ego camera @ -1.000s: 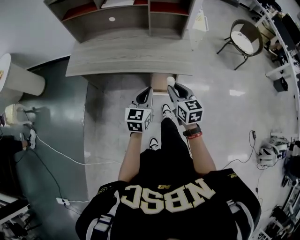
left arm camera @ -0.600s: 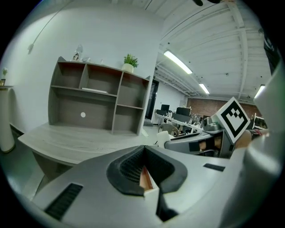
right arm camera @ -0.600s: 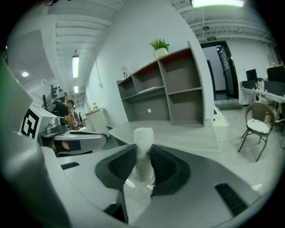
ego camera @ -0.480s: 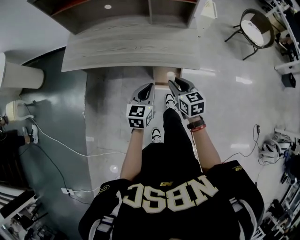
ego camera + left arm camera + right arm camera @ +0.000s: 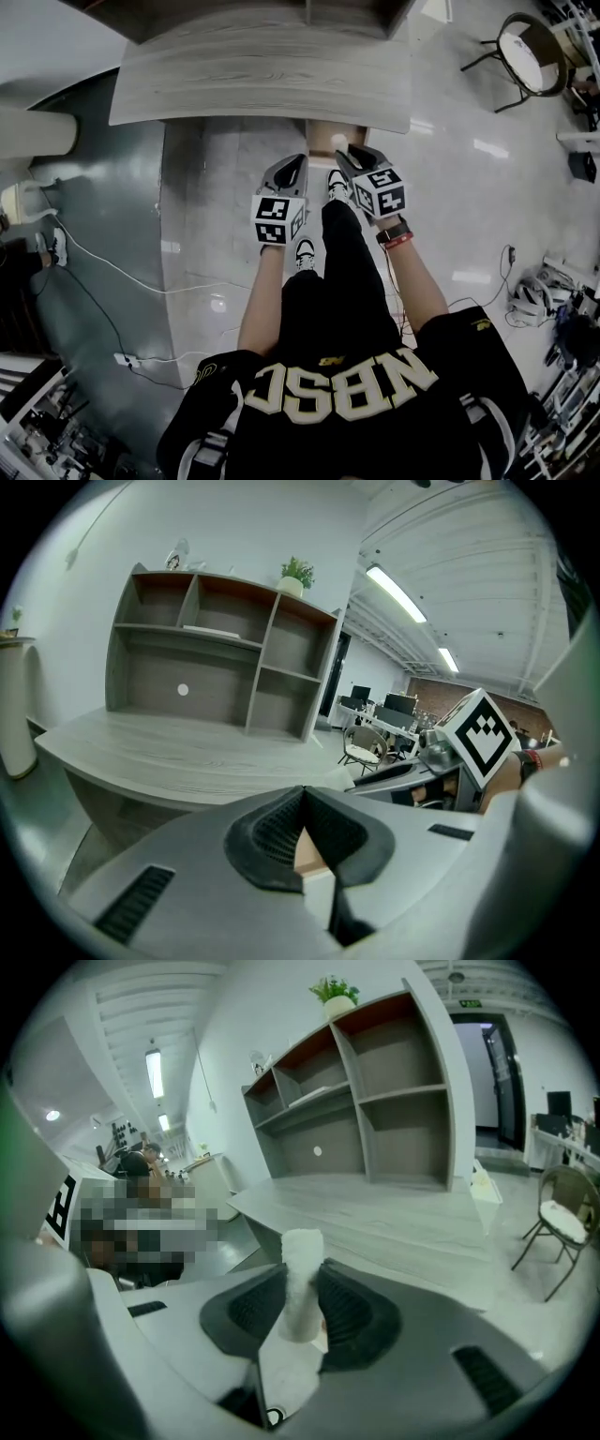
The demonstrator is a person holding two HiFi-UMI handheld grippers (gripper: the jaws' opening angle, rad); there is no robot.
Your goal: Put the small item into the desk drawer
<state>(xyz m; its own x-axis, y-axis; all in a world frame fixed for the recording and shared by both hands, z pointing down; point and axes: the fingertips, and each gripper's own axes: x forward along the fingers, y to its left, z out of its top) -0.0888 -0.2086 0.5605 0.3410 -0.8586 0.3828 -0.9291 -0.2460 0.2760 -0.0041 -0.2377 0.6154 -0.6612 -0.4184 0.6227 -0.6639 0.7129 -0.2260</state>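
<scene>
1. The small white cylindrical item (image 5: 302,1251) is held upright between the pads of the right gripper (image 5: 302,1307). Its top stands above the jaw tips. The jaws are clamped on it.
2. In the head view the item (image 5: 338,141) is seen at the right gripper's tip, in the air over the right part of the tan open drawer (image 5: 319,136). It is not lying in the drawer.
3. The drawer is seen projecting from under the front edge of the grey wood-grain desk (image 5: 253,75).
4. The left gripper (image 5: 302,797) is held just beside the right one and points at the same drawer. Its jaws are together at the tips, with nothing between them.
5. Both grippers are held in front of the person's body, short of the desk edge. A dark watch with a red band (image 5: 394,234) is noted on the right wrist.
6. A grey open shelf unit (image 5: 216,658) stands at the back of the desk, and a small potted plant (image 5: 297,572) stands on top of it.
7. A folding chair with a pale seat (image 5: 530,47) stands well apart to the right. A white cable (image 5: 112,272) lies on the floor to the left.
</scene>
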